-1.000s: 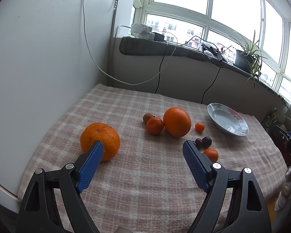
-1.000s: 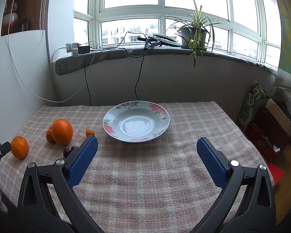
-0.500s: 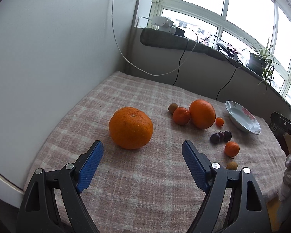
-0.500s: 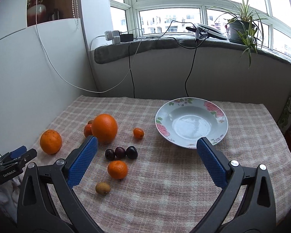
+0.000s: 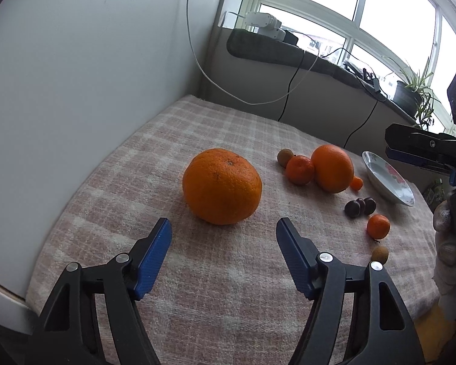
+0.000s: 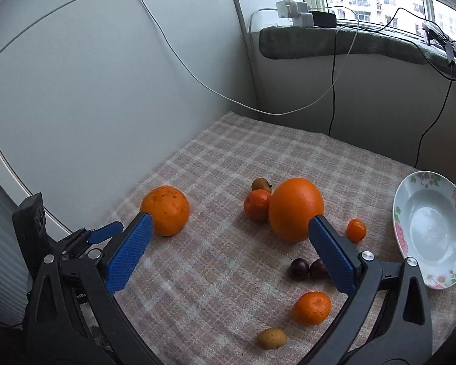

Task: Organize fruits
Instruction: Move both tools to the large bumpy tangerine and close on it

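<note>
Left gripper (image 5: 223, 228) now nearer the large mandarin (image 5: 222, 185), centre frame, jaws closing, nothing between them yet; right gripper (image 6: 229, 231), swung leftward, stands wide, grasping nothing.

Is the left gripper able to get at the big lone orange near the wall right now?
Probably yes. The lone orange sits just ahead of the left gripper, centred between its closing jaws, with only bare cloth between them.
</note>
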Demonstrator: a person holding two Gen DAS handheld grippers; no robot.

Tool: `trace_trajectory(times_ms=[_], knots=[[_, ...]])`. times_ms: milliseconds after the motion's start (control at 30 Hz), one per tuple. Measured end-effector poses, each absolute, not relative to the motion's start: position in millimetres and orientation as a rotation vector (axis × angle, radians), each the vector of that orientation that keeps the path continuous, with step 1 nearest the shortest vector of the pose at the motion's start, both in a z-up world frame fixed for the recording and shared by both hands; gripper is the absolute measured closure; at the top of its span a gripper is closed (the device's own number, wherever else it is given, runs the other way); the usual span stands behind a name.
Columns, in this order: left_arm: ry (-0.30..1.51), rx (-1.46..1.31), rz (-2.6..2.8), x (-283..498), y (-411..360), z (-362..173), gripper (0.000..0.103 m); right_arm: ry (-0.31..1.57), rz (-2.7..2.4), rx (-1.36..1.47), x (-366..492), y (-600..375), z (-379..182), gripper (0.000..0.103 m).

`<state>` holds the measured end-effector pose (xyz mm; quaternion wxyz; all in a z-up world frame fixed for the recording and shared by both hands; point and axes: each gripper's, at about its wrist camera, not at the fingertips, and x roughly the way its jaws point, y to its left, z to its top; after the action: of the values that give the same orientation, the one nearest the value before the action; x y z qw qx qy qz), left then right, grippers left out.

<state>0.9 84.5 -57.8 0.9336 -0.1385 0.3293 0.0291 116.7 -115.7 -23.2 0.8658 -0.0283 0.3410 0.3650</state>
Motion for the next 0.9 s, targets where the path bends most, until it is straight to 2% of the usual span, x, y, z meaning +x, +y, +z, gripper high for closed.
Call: trace_trajectory(times_ms=[200, 300, 367, 533, 900], knots=[[0.685, -0.323, 0.038, 6.8, 90.5, -63.7, 0.038, 0.779, 0.855, -0.129, 133.1, -68.2, -26.0, 0.003], [0.689, -0.342, 0.023, 10.3, 93.3, -64.9, 0.041, 0.874, 0.932, -0.114, 143.0, -49.0, -32.8, 0.012], [0.693, -0.367, 0.006, 12.7, 95.7, -66.3, 0.042, 0.924, 0.963, -0.109, 148.3, -37.0, -38.3, 0.023], [0.711, -0.401, -0.001, 18.0, 100.3, -71.8, 0.046, 1.029, 1.011, -0.098, 159.8, -14.1, -56.8, 0.034], [0.727, -0.424, -0.012, 28.5, 106.0, -75.1, 0.047, 1.143, 1.044, -0.036, 171.9, 6.0, -81.0, 0.035]])
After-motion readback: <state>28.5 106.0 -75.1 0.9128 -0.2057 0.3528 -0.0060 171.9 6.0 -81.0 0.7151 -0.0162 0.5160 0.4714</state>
